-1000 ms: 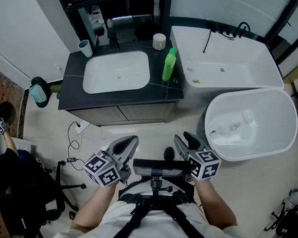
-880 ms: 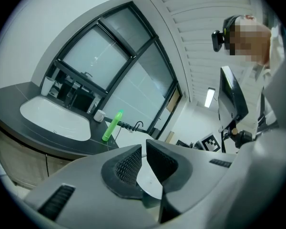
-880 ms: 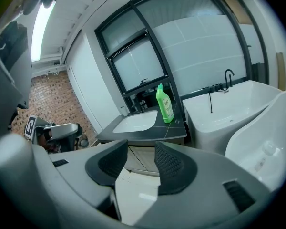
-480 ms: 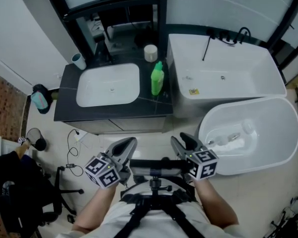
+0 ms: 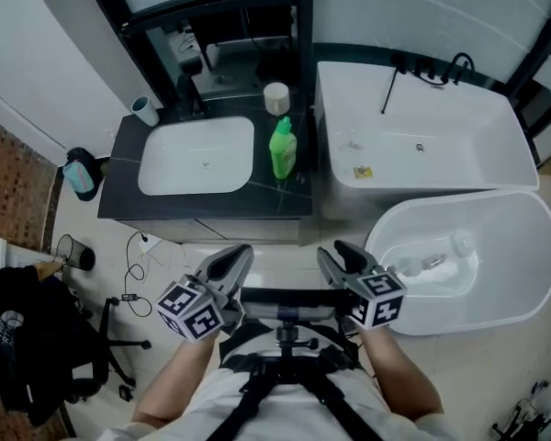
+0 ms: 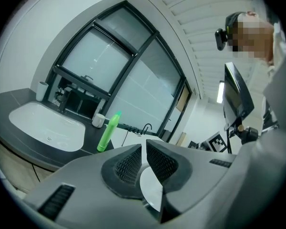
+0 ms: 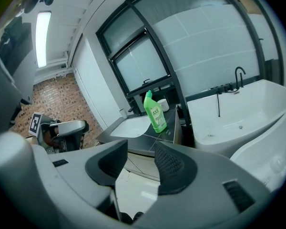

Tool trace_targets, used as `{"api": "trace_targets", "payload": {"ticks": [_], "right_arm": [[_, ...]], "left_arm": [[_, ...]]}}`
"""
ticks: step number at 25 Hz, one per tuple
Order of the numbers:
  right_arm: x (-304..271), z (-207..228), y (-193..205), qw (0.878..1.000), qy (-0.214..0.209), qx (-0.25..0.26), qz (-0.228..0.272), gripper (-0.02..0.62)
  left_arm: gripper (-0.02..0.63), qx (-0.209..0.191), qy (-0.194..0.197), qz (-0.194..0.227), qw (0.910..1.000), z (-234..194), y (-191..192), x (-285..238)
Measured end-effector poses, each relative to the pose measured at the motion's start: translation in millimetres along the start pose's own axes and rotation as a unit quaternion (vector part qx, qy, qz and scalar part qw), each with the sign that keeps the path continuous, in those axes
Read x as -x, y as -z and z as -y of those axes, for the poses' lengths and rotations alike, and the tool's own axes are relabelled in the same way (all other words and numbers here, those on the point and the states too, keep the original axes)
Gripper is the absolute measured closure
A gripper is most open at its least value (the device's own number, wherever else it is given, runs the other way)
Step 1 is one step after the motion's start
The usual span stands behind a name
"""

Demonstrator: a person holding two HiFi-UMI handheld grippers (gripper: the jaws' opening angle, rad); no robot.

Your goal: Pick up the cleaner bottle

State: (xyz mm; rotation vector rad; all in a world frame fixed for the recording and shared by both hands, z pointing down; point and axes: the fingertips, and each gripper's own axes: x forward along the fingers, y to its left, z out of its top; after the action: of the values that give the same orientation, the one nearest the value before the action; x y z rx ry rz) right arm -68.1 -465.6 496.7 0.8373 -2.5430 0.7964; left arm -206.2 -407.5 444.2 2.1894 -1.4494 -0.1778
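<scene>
The green cleaner bottle (image 5: 283,148) stands upright on the dark counter (image 5: 119,191), at the right of the white basin (image 5: 197,156). It also shows in the left gripper view as a slim green bottle (image 6: 107,131), and in the right gripper view as a labelled green bottle (image 7: 155,112). Both grippers hang over the floor in front of the vanity, well short of the bottle. My left gripper (image 5: 237,257) has its jaws nearly together and holds nothing (image 6: 144,146). My right gripper (image 5: 336,252) stands open, its gap (image 7: 140,149) empty.
A white bathtub (image 5: 422,145) with a black tap adjoins the counter on the right, and a round white tub (image 5: 459,255) sits in front of it. On the counter are a cup (image 5: 145,111) and a white pot (image 5: 276,96). A black chair (image 5: 18,338) and cables (image 5: 138,255) lie left.
The person and both grippers have moved nearer the vanity, so the bottle now sits lower and further left in the head view. Neither jaw gap has visibly changed.
</scene>
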Motion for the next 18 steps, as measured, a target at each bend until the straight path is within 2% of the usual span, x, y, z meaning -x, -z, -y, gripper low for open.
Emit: {"api": "trace_targets", "payload": {"ticks": [8, 18], "right_arm": [[-7, -6, 0, 1.0, -0.002, -0.002, 0.001, 0.416], [-12, -26, -2, 1.0, 0.024, -0.01, 0.017, 0.416]], "left_arm": [[0.581, 0.002, 0.004, -0.008, 1.0, -3, 1, 1], [0.581, -0.004, 0.027, -0.014, 0.9995, -20, -13, 13]]}}
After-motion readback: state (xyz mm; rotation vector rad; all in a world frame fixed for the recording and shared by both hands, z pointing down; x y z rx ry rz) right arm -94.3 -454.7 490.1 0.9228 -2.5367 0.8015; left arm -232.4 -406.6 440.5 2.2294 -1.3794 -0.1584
